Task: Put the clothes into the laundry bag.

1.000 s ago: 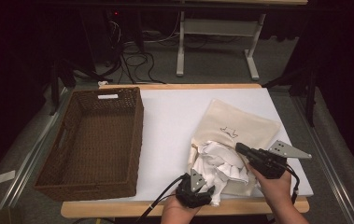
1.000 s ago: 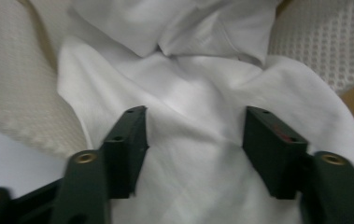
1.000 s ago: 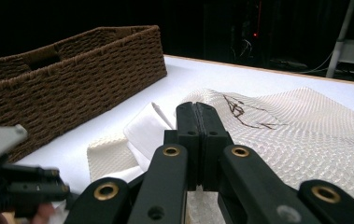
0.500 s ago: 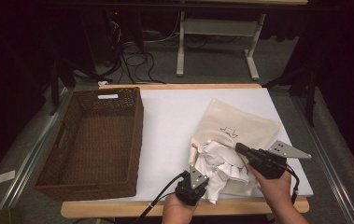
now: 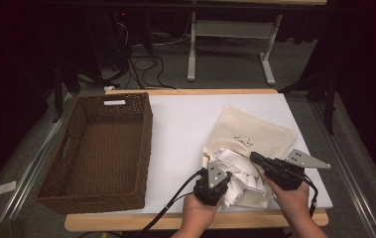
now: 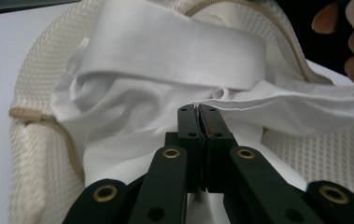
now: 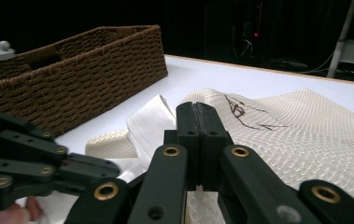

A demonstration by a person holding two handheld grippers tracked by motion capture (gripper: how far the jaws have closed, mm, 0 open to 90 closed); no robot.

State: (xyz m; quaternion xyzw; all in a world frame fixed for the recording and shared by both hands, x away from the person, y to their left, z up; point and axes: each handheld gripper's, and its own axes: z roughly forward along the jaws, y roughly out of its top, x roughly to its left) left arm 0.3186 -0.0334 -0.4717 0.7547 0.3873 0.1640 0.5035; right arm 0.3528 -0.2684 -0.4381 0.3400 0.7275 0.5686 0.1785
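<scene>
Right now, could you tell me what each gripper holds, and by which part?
The left gripper pinches a fold of the white cloth at the bag's mouth. The right gripper pinches the cream bag by its upper layer.

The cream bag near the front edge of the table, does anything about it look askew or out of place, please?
Yes: crumpled white cloth spills from the cream bag's open mouth, half in and half out. The bag lies flat and slightly skewed to the table edge. The basket sits squarely.
</scene>
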